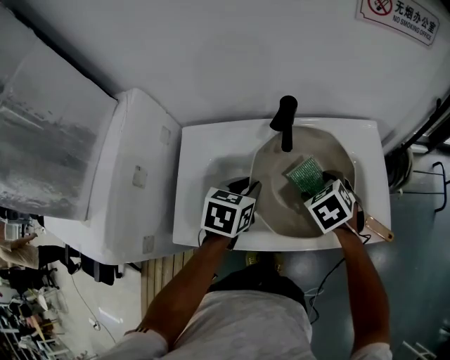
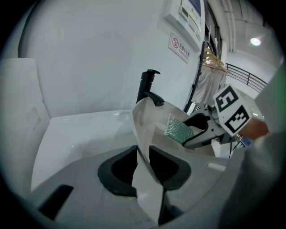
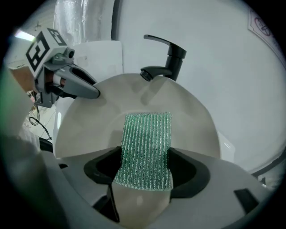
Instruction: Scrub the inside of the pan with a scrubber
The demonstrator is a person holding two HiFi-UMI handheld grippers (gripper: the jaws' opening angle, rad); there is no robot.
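A pale round pan lies in the white sink, its copper-tipped handle sticking out over the front right edge. My left gripper is shut on the pan's left rim, which passes edge-on between the jaws of the left gripper. My right gripper is shut on a green mesh scrubber. The scrubber lies flat on the pan's inner floor, just below the faucet. From the left gripper view the scrubber shows pressed into the pan.
A black faucet stands at the sink's back edge and overhangs the pan. A white boxy unit adjoins the sink on the left. A white wall with a no-smoking sign is behind. Cables lie on the floor at the right.
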